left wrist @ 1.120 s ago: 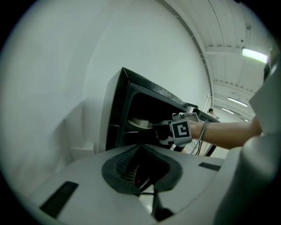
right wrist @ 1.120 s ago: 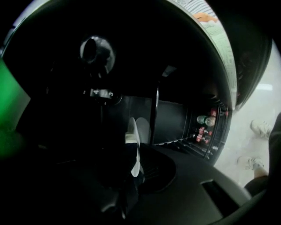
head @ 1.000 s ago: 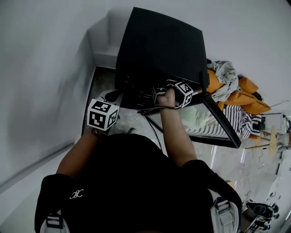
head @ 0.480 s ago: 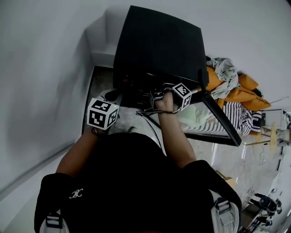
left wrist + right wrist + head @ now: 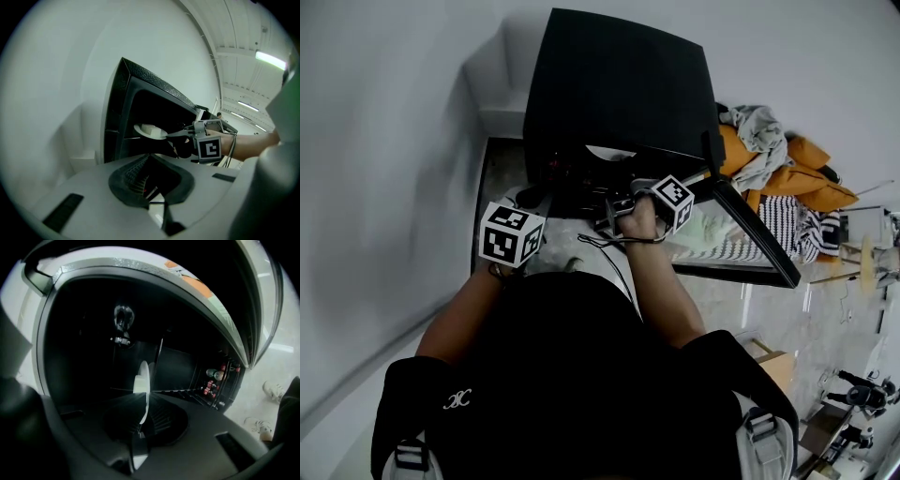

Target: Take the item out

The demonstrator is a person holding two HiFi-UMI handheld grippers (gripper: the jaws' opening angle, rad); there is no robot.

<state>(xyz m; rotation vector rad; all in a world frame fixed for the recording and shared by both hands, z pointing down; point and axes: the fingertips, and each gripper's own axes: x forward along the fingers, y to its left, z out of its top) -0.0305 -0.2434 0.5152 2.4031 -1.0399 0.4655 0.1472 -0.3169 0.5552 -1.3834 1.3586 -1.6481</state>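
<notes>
A: What are the right gripper's [image 5: 143,417] pads doing?

B: They are pinching the near rim of a white plate [image 5: 141,376]. The plate is showing edge-on in that gripper's view, running up between the two pads.

A: Where is the plate sitting?

B: It is hanging level at the oven's [image 5: 619,84] mouth, just in front of the dark cavity. A pale lump [image 5: 151,130] is lying on it; I cannot tell what it is.

A: And the left gripper [image 5: 149,182]?

B: Its pads are lying together with nothing between them. It is hovering below and left of the oven's mouth, well apart from the plate, pointing towards it.

A: Anything further out?

B: The oven's door [image 5: 741,234] is hanging open to the right of the mouth. Beyond the oven's right side, a pile of clothes [image 5: 778,178] is lying.
</notes>
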